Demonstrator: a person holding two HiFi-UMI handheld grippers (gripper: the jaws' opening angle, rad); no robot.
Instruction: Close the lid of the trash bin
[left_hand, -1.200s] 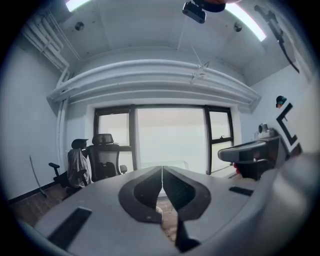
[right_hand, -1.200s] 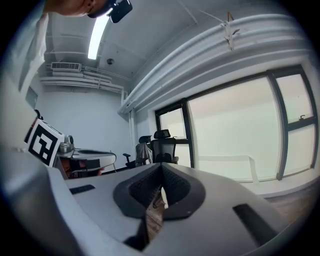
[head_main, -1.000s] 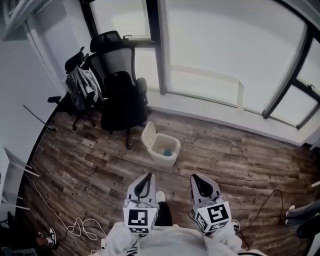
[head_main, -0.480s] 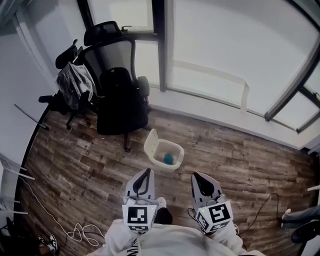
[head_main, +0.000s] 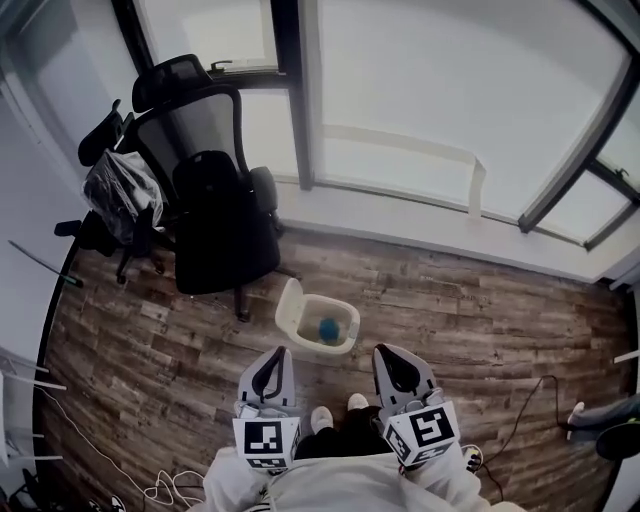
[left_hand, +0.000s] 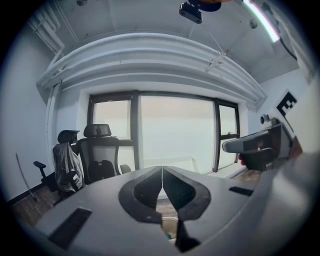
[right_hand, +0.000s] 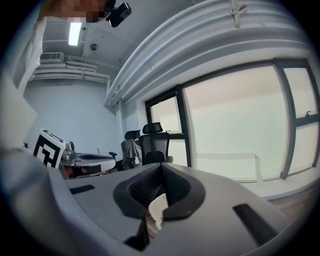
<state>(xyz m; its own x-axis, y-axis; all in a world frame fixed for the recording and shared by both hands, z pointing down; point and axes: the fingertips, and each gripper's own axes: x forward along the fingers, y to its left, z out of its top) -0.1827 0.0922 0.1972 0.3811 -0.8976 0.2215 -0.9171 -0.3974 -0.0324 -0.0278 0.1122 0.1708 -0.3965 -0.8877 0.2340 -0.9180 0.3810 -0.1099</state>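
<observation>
A cream trash bin (head_main: 343, 337) stands on the wooden floor with its lid (head_main: 289, 306) tipped up at its left side. Something blue (head_main: 327, 328) lies inside. In the head view my left gripper (head_main: 277, 351) is shut and empty, just short of the bin's near left side. The right gripper (head_main: 385, 350) is shut and empty too, a little to the bin's near right. The left gripper view shows the left gripper (left_hand: 161, 169) with its jaws met, and a sliver of the bin (left_hand: 165, 224) below them. Below the right gripper (right_hand: 161, 166), the raised lid (right_hand: 158, 206) shows pale.
A black office chair (head_main: 215, 215) stands close behind the bin to the left, a second chair with clothes draped on it (head_main: 122, 190) beside it. A window wall (head_main: 420, 110) runs along the back. Cables (head_main: 528, 402) lie on the floor at right. The person's shoes (head_main: 322, 416) are between the grippers.
The person has stepped toward the bin, which now lies closer to both grippers. The chairs have shifted left in view. Both grippers stay shut and the lid stays up.
</observation>
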